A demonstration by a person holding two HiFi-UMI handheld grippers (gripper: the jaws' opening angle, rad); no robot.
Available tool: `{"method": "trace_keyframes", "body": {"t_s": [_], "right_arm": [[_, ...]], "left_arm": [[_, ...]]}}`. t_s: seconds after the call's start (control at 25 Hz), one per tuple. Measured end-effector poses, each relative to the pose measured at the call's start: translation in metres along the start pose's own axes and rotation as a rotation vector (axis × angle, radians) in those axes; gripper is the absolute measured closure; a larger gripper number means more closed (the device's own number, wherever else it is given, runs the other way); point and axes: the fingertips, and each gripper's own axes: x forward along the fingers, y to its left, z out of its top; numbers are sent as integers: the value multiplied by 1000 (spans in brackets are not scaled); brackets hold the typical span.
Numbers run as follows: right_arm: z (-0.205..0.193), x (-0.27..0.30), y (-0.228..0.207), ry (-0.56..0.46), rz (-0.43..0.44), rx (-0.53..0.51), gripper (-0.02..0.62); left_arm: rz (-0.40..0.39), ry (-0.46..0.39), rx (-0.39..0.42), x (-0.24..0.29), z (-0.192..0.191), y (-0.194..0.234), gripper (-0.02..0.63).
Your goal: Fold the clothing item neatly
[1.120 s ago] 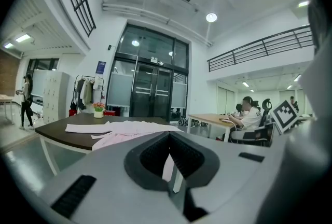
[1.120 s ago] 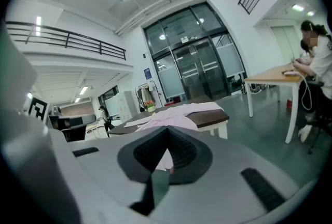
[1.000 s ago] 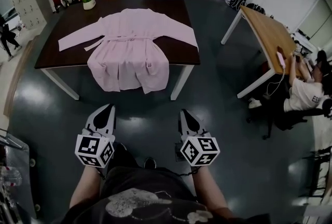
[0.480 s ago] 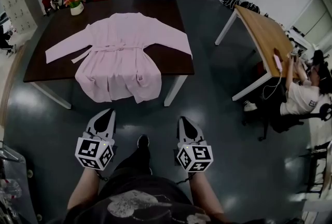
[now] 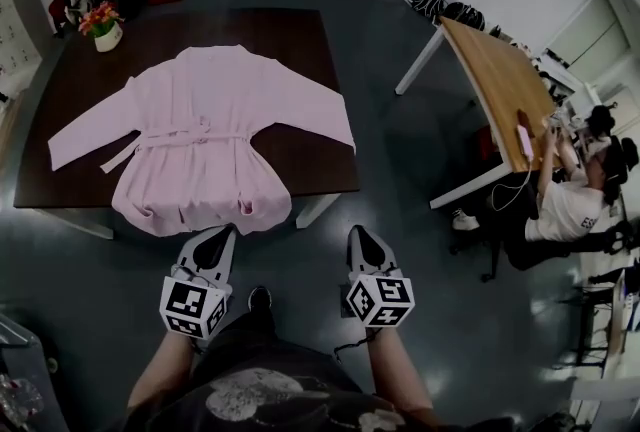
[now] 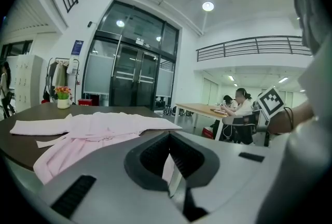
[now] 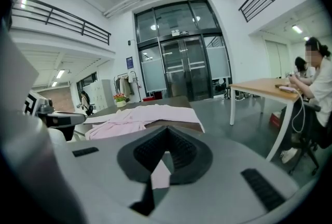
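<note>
— Pink cloth, thin and softly creased: the robe (image 5: 200, 135) lies flat on the dark, smooth rectangular worktop (image 5: 320, 30). Its sleeves spread toward the left and right edges, and a tie belt crosses the waist.
— And the hem?
— It droops over the near edge, closer to the left corner.
— Any containers?
— One pale pot (image 5: 108, 38) at the far left corner, holding orange and red flowers (image 5: 100, 18).
— Where are the claws?
— Both are off the worktop on its near side, over the glossy grey floor (image 5: 430, 320). The left claw (image 5: 226, 234) points toward the hanging hem and is near it. In the left gripper view the cloth lies ahead and to the left, clear of the jaws. The right claw (image 5: 358, 234) sits by the near right corner, with the robe off to its left.
— Their state?
— Each is pressed together, with nothing between the jaws.
</note>
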Motion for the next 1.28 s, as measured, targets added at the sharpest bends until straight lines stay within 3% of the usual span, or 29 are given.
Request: {"method": "trace_keyframes", "body": {"t_s": [0.2,0.32,0.6,0.72,0.96,1.16,1.28], "right_arm": [[20,33,-29,-25,-72,16,604],[16,44,-55,-15,-126,40,604],[6,66,-123,1,-188,100,604],[-5,89,-147,33,-137,96,604],[-19,138,-189,117,22,-14,603],[-48,184,-201,191,183,-37,601],[-67,211,-201,233,271,-26,549]], "left_arm": [[-27,9,15,47,10,17,597],[-75,10,-20,79,18,19,595],[-113,45,12,147,28,-4,597],[-85,78,6,175,23,-17,597],[11,164,7,234,10,-42,597],[97,214,-6,272,3,-51,597],[153,245,-18,292,-6,-52,597]]}}
